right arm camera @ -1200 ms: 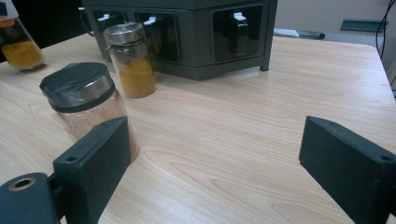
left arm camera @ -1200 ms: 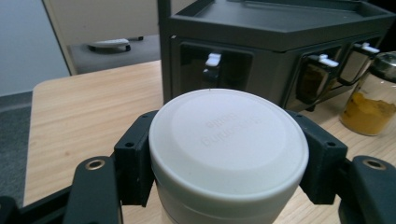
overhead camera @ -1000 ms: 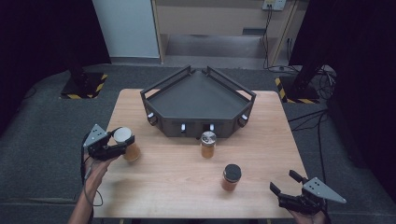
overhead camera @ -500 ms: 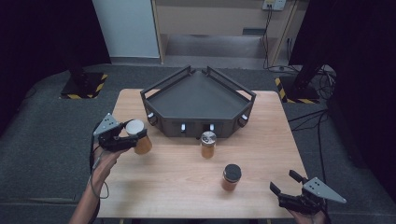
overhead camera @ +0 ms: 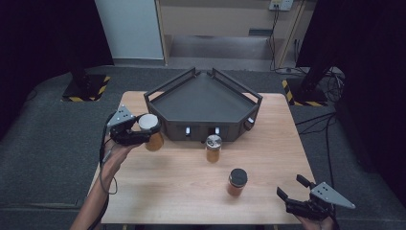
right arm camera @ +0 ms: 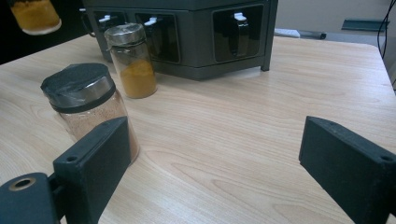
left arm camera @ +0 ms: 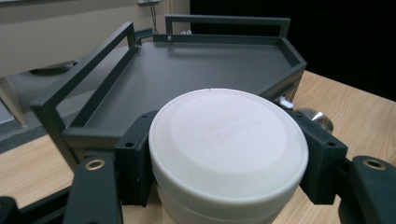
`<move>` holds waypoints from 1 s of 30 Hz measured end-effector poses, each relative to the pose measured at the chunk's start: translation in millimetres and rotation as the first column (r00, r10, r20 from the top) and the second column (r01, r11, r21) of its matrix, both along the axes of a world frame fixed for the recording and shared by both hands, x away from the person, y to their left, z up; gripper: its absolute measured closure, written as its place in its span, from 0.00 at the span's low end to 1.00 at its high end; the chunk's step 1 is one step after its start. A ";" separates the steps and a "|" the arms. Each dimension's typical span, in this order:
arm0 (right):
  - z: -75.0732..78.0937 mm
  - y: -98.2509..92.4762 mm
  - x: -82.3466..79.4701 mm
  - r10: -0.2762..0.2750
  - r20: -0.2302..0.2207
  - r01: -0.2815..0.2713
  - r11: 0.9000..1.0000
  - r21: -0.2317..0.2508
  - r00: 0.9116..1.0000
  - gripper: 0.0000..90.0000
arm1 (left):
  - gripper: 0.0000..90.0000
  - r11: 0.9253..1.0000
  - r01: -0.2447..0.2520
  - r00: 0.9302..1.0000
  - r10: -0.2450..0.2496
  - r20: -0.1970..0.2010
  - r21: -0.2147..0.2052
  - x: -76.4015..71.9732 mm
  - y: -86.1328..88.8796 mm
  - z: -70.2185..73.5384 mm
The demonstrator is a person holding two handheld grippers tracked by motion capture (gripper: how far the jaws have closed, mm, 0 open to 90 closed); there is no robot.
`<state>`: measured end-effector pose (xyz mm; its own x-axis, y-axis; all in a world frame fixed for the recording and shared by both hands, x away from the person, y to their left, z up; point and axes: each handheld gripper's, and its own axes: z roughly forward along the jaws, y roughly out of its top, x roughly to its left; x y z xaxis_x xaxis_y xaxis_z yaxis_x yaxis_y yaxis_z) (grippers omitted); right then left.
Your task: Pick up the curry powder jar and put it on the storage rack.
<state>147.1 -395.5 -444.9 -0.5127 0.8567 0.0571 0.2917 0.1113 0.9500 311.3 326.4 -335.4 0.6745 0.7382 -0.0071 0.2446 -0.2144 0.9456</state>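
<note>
High view: your left gripper [overhead camera: 136,133] at centre left is clamped on a white-lidded jar [overhead camera: 150,131] of amber contents, held off the table [overhead camera: 182,191] just left of the dark rack [overhead camera: 203,103]. Your right gripper [overhead camera: 293,196], lower right, stands with jaws apart, holding nothing.

Left gripper view: the white-lidded jar [left arm camera: 228,144] sits at lower centre, jaws pressing both sides of its lid. Embossed lettering marks the lid; it cannot be read.

Right gripper view: the jaws are spread over bare wood; a black-lidded jar [right arm camera: 88,105] stands at left.
</note>
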 end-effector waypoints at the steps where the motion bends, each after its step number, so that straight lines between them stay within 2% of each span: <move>1: 0.0 0.0 0.0 0.000 0.000 0.000 1.000 0.000 1.000 0.10 | 0.36 1.000 0.000 1.000 0.000 0.000 0.000 0.0 0.0 0.0; 4: 0.1 -0.1 -0.1 0.001 0.000 -0.001 1.000 0.001 1.000 0.10 | 0.36 1.000 0.008 1.000 -0.008 0.001 0.015 4.4 -6.9 10.6; 8: 0.0 -0.3 -0.2 0.001 0.001 -0.001 1.000 0.002 1.000 0.10 | 0.36 1.000 0.010 1.000 -0.010 0.003 0.005 8.3 -12.5 17.3; 15: 0.0 -0.5 -0.2 0.002 0.000 -0.002 1.000 0.002 1.000 0.10 | 0.36 1.000 0.010 1.000 -0.010 0.016 0.015 13.8 -23.2 30.7; 18: 0.1 -0.7 -0.4 0.001 0.000 -0.001 1.000 0.004 1.000 0.10 | 0.36 1.000 0.004 1.000 -0.004 0.010 0.005 16.4 -27.0 33.8; 23: 0.2 -1.0 -0.4 0.004 -0.001 -0.004 1.000 0.005 1.000 0.10 | 0.36 1.000 -0.010 1.000 0.009 0.017 0.023 19.6 -36.8 40.5; 30: 0.2 -1.1 -0.3 0.005 -0.002 -0.005 1.000 0.006 1.000 0.10 | 0.36 0.999 -0.033 0.999 0.033 0.015 0.005 29.2 -45.8 46.8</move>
